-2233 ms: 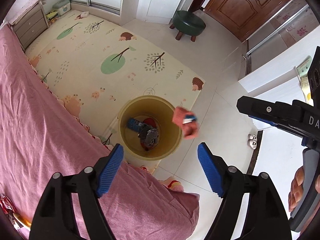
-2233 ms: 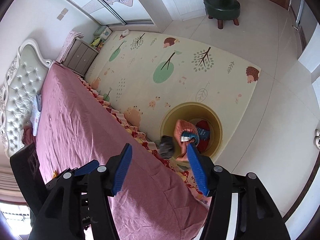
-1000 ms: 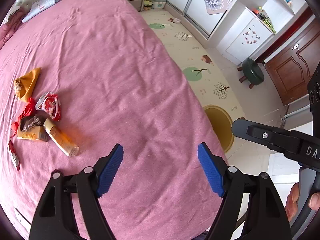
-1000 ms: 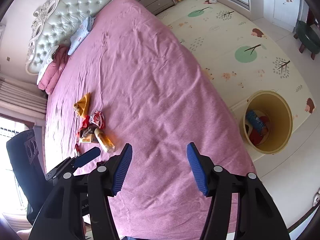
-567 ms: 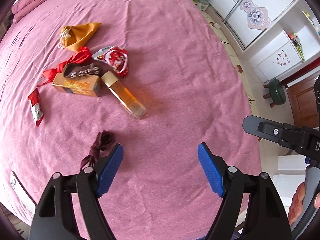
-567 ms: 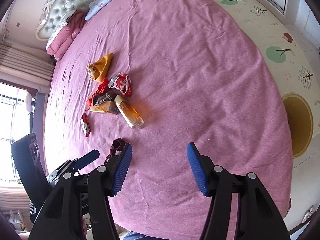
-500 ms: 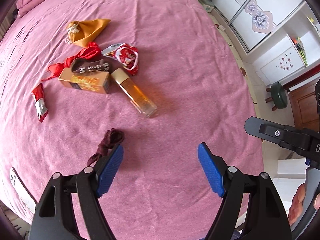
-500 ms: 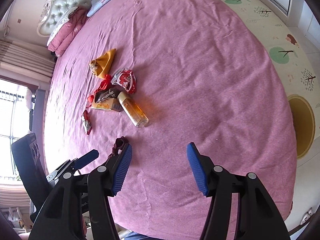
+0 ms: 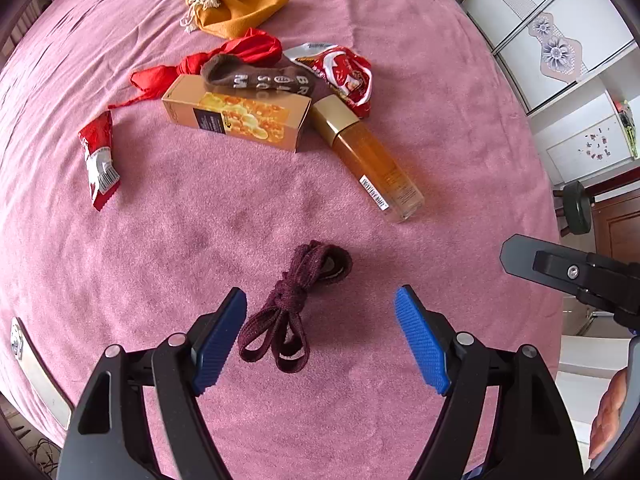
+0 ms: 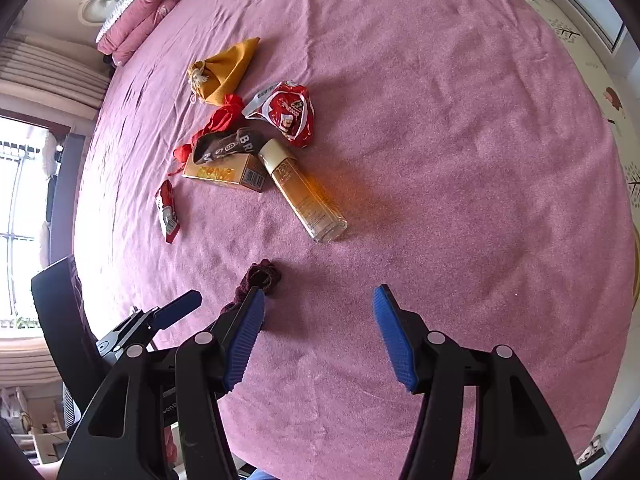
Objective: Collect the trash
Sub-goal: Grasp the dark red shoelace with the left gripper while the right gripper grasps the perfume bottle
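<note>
Since half a second ago we've dropped closer to the bed: the dark maroon shoelace bundle (image 9: 298,304) that sat by the left gripper's left finger now lies between its blue pads. We see the left gripper (image 9: 320,336) wide open, holding nothing, hovering over the lace. The right gripper (image 10: 318,332) is also wide open and empty; in its view the lace (image 10: 260,278) is partly hidden behind its left finger. Beyond the lace lies an amber bottle (image 9: 368,160) with a gold cap, on its side, just beside an orange carton (image 9: 236,118). A brown sock (image 9: 256,74) drapes over the carton's far edge, touching a red ribbon (image 9: 208,64) and a red snack wrapper (image 9: 340,72). A small red sachet (image 9: 98,156) lies apart to the left, a mustard pouch (image 9: 236,8) further off. All on the pink bedspread (image 9: 440,80).
</note>
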